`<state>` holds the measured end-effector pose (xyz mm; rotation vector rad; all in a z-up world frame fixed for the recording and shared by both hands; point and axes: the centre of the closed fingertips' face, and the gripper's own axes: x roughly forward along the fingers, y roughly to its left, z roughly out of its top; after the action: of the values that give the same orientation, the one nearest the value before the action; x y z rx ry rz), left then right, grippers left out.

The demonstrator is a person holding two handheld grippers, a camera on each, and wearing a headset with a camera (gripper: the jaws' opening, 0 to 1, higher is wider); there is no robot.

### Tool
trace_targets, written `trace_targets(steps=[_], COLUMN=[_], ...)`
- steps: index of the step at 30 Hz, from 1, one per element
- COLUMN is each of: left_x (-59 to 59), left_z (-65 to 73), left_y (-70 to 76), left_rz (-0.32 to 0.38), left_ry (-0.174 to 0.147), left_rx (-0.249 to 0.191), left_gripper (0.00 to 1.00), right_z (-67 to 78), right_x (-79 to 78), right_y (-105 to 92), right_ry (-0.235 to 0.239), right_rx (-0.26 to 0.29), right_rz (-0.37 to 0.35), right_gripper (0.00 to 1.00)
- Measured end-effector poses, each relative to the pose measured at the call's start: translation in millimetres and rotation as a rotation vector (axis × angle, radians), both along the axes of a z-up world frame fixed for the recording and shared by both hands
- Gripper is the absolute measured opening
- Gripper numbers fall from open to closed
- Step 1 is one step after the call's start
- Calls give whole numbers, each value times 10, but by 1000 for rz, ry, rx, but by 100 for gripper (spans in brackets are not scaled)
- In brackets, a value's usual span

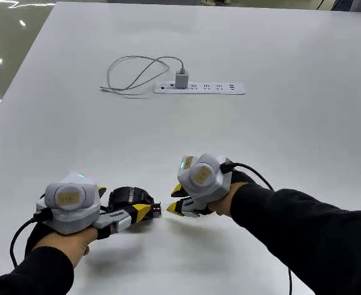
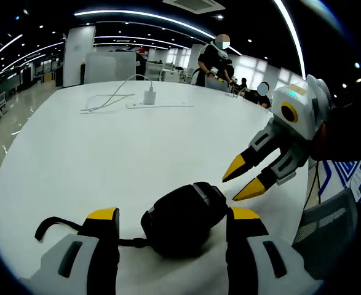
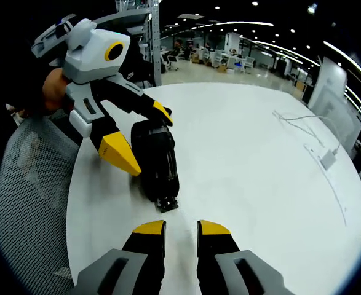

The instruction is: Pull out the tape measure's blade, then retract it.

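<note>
The black tape measure (image 1: 130, 195) lies on the white table (image 1: 241, 135) near the front edge. My left gripper (image 1: 131, 206) is shut on its body, one yellow-tipped jaw on each side, as the left gripper view (image 2: 174, 215) shows around the case (image 2: 183, 218). The blade's hook end (image 3: 168, 203) sticks out only a little from the case (image 3: 155, 160) and points at my right gripper (image 3: 181, 228). That gripper is open by a narrow gap, holds nothing and sits just short of the hook. In the head view it (image 1: 174, 200) is to the right of the tape.
A white power strip (image 1: 198, 88) with a plugged-in charger and a looped grey cable (image 1: 137, 70) lies at mid table, well beyond the grippers. The table's left edge (image 1: 20, 80) runs diagonally. A mesh chair (image 3: 26, 184) stands at the near side. People (image 2: 217, 61) are behind the far end.
</note>
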<state>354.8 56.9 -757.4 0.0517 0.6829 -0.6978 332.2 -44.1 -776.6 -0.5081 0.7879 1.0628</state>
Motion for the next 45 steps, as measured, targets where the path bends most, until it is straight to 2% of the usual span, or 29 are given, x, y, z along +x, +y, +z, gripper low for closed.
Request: trace_targets(steps=[2,3,6,7,8,12,15,16,17,18,19,20,22,23,25,27,29,30,31,33,37,39,40,43,45], left_x=[0,-6,-45,-68,-70,-92,-118,-147,-186,-236,-233,-231,-264,-271,-290,-287,-287,-274,-240,-251,-282,-319,-328,-346,-354], left_z=[-3,15,41,11,-13,56,133,180,198,196,198,206,189,180,174,162,161,171,199,235,208,139,130,136,144], left_y=[64,100,200,269,345,470,519,509,516,550,582,601,625,660,713,756,806,845,867,919,1054,1135,1175,1241,1277], left_rz=[-13,-25,-55,-74,-98,-101,-127,-148,-169,-194,-201,-203,-201,-202,-205,-193,-185,-177,-169,-164,-165,-183,-200,-201,-201], left_ry=[7,-4,-6,2,-9,-17,-26,-30,-24,-15,-32,-44,-18,-19,-27,-19,-22,-33,-61,-55,-54,-40,-58,-57,-65], left_rx=[-2,0,12,49,91,69,29,0,-4,17,35,38,9,14,19,18,26,40,42,28,46,68,85,99,111], left_gripper=[71,72,76,76,74,77,81,83,81,76,71,71,82,85,86,93,95,96,99,99,99,99,99,99,99], right_z=[13,38,49,46,47,103,150,159,166,189,211,232,279,298,313,323,334,341,350,383,385,356,326,252,215], right_x=[-45,-71,-142,-166,-206,-284,-317,-329,-346,-375,-396,-407,-453,-477,-528,-558,-592,-617,-630,-662,-703,-726,-737,-797,-824], right_y=[-109,-146,-292,-339,-398,-574,-700,-752,-789,-832,-861,-884,-967,-1019,-1124,-1222,-1328,-1383,-1411,-1477,-1622,-1738,-1824,-1961,-2028], right_ry=[30,42,44,43,42,21,8,7,9,10,8,3,2,-2,0,-1,2,8,7,0,-17,-49,-77,-57,-40], right_rx=[14,40,45,41,35,31,33,34,33,34,36,41,52,57,61,67,78,86,90,102,111,92,65,59,63], right_rz=[-65,-91,-112,-116,-120,-142,-169,-177,-184,-189,-194,-199,-218,-225,-241,-263,-286,-296,-299,-310,-324,-314,-302,-324,-337], right_gripper=[18,18,23,24,24,28,30,31,32,32,33,34,37,39,41,44,45,46,46,48,55,62,66,76,80])
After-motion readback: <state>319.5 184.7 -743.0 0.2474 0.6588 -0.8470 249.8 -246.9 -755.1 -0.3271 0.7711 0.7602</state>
